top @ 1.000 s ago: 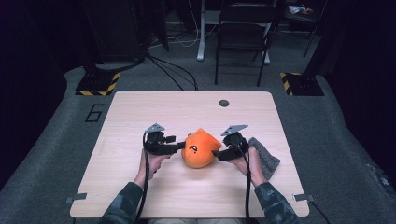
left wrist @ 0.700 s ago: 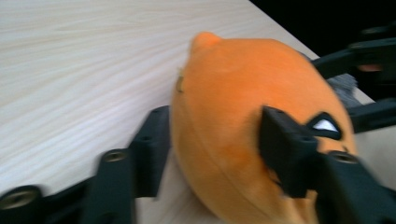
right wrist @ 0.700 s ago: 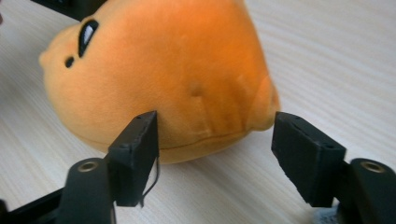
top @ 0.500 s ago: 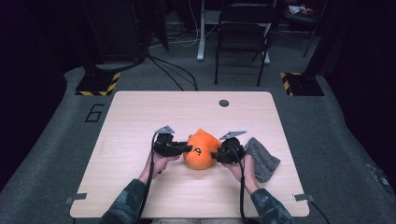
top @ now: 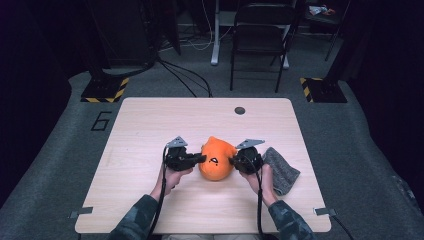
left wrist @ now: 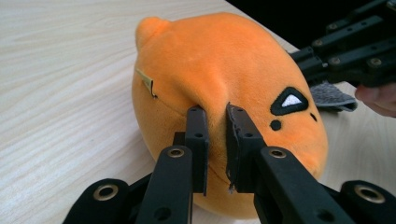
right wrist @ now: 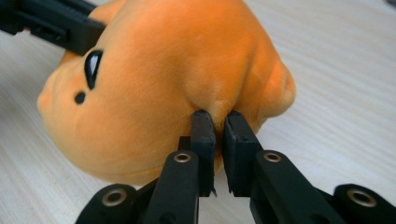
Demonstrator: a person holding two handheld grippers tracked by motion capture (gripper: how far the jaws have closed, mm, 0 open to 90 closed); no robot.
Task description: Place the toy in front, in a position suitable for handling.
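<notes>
Orange plush (top: 216, 159) sits on the surface (top: 145, 125), a little toward the near edge and slightly right of centre. Grey cloth (top: 281, 170) lies just beside it, toward the right edge.

Left claw (top: 201, 158) is clamped on a fold of fabric on the plush's left flank; the left gripper view shows the pile (left wrist: 215, 122) bunched between nearly closed jaws. Right claw (top: 231, 160) is pinching a tuck of fabric on the opposite flank in the same way, with fabric (right wrist: 219, 119) puckered between its jaws in the right gripper view. Both grips take skin only, not the stuffed body.

Judgement: the step in hand looks like a two-sided hold ahead of a lift or reposition. To do it well, keep both pinches firm and move the two claws together at one height; pulling them apart would stretch the fabric and could slip a fold free. A slow, level lift should keep the soft body from sagging or rolling between the grips. Watch that the right claw does not snag the cloth.

Orientation: black face markings (top: 214, 160) point toward the near edge and upward. A small nub (left wrist: 150, 27) sits at the end toward the far edge. The long axis seems to run near edge to far edge, with the claws gripping across it.
</notes>
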